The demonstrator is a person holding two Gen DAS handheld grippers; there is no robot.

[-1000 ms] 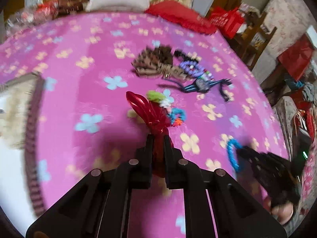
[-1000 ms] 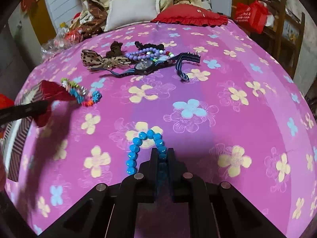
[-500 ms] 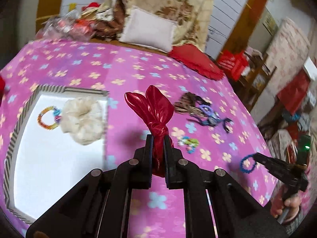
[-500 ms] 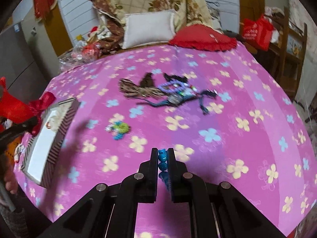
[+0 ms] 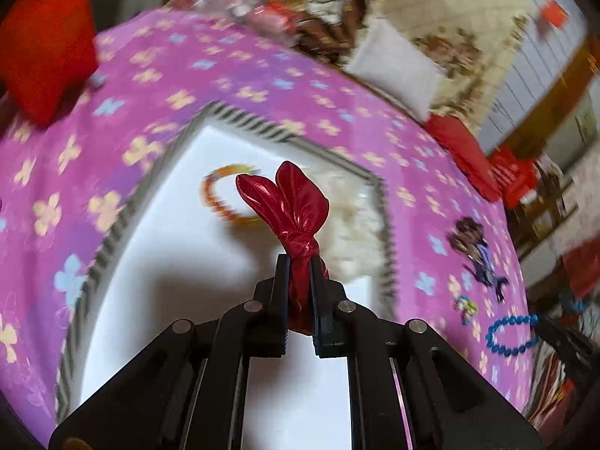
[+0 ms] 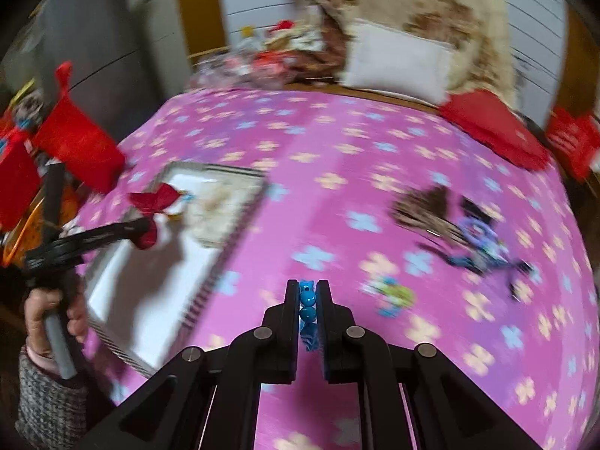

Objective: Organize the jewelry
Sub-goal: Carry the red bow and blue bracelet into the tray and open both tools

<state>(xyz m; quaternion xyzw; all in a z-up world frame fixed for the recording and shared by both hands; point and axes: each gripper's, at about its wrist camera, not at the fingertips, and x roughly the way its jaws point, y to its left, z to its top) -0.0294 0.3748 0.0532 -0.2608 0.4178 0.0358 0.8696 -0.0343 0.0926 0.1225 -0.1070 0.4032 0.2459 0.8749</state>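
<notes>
My left gripper (image 5: pixel 300 262) is shut on a shiny red bow (image 5: pixel 290 202) and holds it above a white tray with a striped rim (image 5: pixel 112 232). In the tray lie an orange bead bracelet (image 5: pixel 217 202) and a cream fluffy scrunchie (image 5: pixel 356 225). My right gripper (image 6: pixel 307 288) is shut on a blue bead bracelet (image 6: pixel 308 305), held above the pink floral bedspread right of the tray (image 6: pixel 210 285). The blue bracelet also hangs at the right of the left wrist view (image 5: pixel 510 333). The left gripper with the bow (image 6: pixel 150 206) shows over the tray.
On the bedspread lie a leopard bow with purple beads and a watch (image 6: pixel 461 225) and a small green-blue bracelet (image 6: pixel 393 296). Red cushions (image 6: pixel 491 127), a white pillow (image 6: pixel 397 60) and clutter line the far edge. A red bag (image 6: pixel 78 146) stands left.
My left gripper has carried the red bow left, over the tray. My right gripper has lifted the blue bracelet off the bedspread and swung left toward the tray.
</notes>
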